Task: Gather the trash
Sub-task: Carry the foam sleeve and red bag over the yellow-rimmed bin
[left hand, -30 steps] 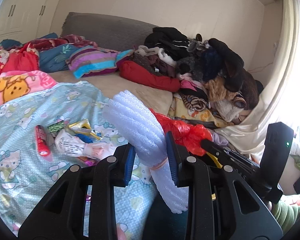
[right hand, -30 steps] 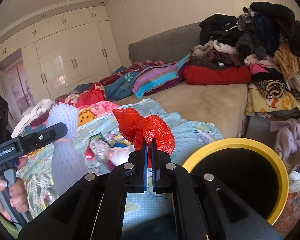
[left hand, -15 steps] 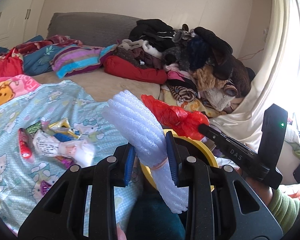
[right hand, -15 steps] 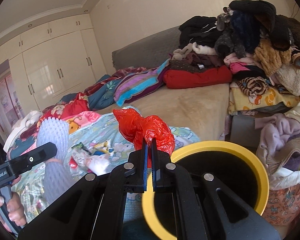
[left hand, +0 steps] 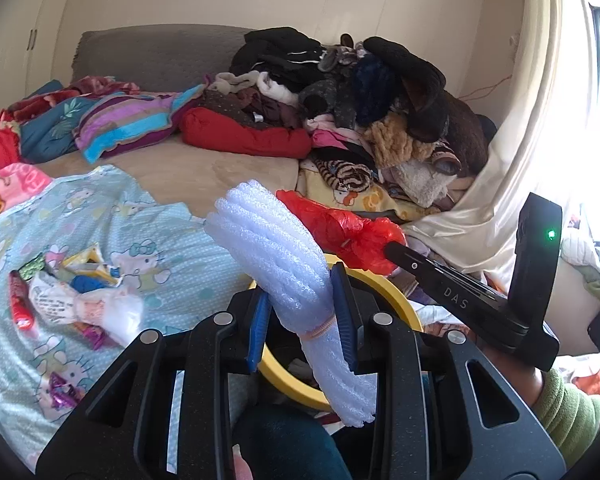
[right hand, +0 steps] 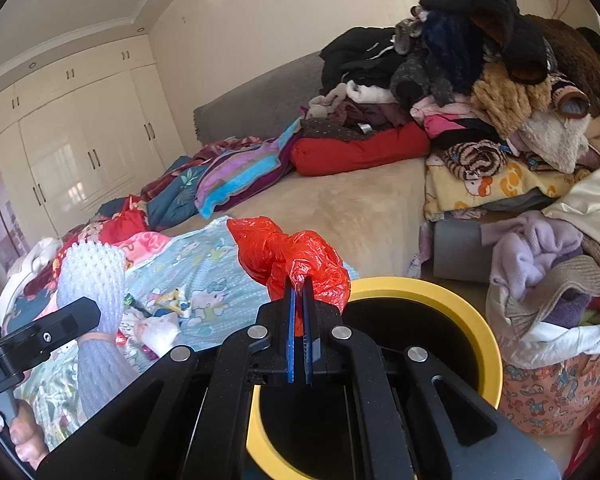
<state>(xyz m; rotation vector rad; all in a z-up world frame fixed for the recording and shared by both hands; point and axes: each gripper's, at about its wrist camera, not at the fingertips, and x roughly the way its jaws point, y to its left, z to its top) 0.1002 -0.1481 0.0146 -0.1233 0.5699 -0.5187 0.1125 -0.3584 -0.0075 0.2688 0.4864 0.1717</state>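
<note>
My left gripper [left hand: 302, 316] is shut on a white foam net sleeve [left hand: 276, 264] tied with a rubber band, held over the near rim of the yellow trash bin [left hand: 384, 284]. My right gripper [right hand: 299, 312] is shut on a crumpled red plastic bag [right hand: 288, 254] and holds it above the bin [right hand: 452, 304], whose dark inside is open below it. The red bag [left hand: 340, 234] and the right gripper also show in the left wrist view. The foam sleeve [right hand: 94, 276] shows at left in the right wrist view.
More trash lies on the light blue cartoon blanket [left hand: 148, 216]: a red tube [left hand: 20, 304], a printed wrapper [left hand: 72, 304], and small foil wrappers [left hand: 62, 388]. A heap of clothes [left hand: 372, 92] covers the bed's right side. A laundry basket [right hand: 556, 376] stands right of the bin.
Both grippers have swung right from over the blanket toward the bin, still holding their loads. The yellow bin has come under the left gripper and fills more of the right wrist view.
</note>
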